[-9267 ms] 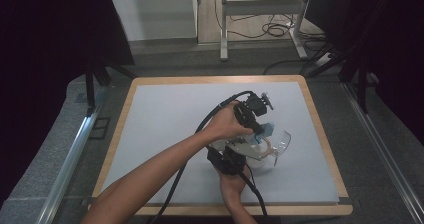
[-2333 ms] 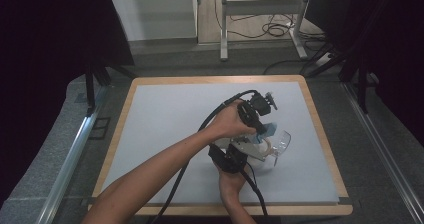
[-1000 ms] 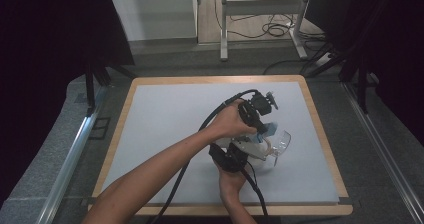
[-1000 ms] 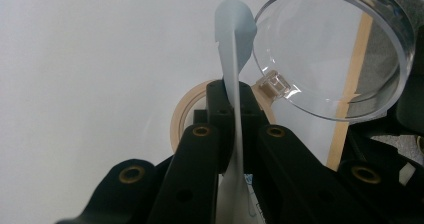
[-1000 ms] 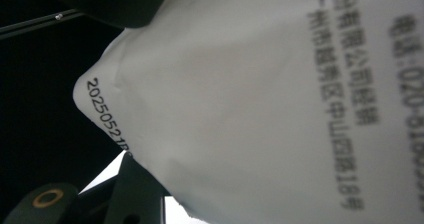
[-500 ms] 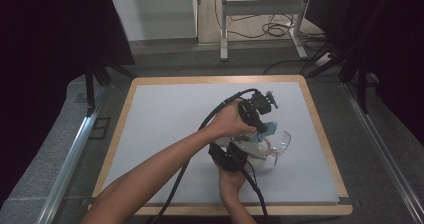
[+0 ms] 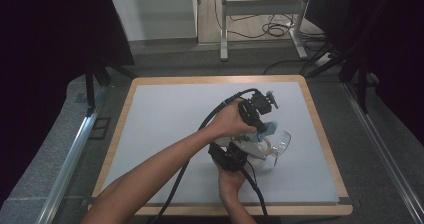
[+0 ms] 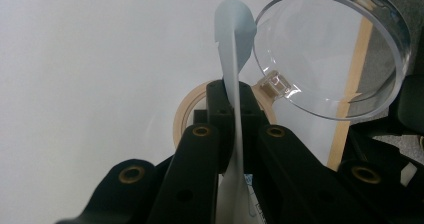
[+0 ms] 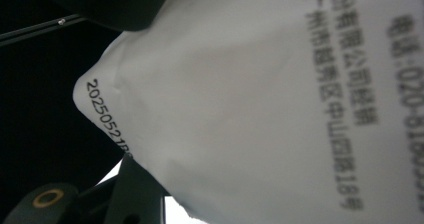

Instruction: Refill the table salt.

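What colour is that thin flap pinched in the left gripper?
Pale blue flap; clearest in the left gripper view.

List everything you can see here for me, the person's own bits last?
table: one, pale grey top with a wooden rim, centre of the high view.
clear dish: one, see-through, round, tipped on its side at the table's right part.
pale blue sheet: one, thin, standing edge-on in the left gripper view, pinched between the left fingers.
tape roll: one, tan ring, flat on the table behind the left fingers.
white packet: one, white with black print, close before the right gripper's camera.
metal stand: one, grey, on the floor beyond the table.
left gripper: one, black, shut on the sheet.
right gripper: one, black, below the left one in the high view.
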A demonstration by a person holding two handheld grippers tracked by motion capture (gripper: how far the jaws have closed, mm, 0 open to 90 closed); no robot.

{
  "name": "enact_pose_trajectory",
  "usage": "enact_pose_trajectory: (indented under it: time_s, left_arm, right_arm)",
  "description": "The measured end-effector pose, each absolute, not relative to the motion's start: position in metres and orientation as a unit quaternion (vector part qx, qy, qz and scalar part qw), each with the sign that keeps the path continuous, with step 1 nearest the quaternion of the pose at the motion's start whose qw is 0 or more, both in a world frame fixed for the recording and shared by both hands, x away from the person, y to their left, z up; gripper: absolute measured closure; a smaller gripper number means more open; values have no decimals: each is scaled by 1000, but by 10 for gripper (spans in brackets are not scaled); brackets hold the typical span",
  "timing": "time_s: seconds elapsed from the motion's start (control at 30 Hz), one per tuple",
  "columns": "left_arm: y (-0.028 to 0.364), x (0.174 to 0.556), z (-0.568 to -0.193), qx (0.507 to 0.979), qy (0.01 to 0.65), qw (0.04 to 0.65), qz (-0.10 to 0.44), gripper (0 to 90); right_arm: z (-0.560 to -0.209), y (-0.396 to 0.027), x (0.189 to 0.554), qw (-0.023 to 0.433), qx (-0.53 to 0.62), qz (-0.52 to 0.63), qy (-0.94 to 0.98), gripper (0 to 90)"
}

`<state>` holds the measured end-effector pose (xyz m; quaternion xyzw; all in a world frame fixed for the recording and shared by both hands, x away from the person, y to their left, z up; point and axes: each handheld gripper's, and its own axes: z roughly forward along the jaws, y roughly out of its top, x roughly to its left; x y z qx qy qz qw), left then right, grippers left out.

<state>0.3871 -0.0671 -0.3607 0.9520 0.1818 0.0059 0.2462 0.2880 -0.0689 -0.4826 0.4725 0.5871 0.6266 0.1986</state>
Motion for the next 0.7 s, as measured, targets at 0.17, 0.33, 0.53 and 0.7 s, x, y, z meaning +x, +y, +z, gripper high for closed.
enact_pose_trajectory:
  time_s: [0.17,0.33,0.53,0.7]
  left_arm:
    - [-67,387,-361,951,184,247,6,899]
    - [-67,387,-360,952,182,247,6,899]
    - [-68,387,-360,953,181,244,6,899]
    - [-67,387,-360,953,182,243,7,899]
  right_arm:
    - [-483,-69,288,198,472,627,587,550]
    - [-482,-69,288,199,472,628,586,549]
    - [-482,-69,288,198,474,629,583,550]
    - [-482,-68,288,193,477,631,581,550]
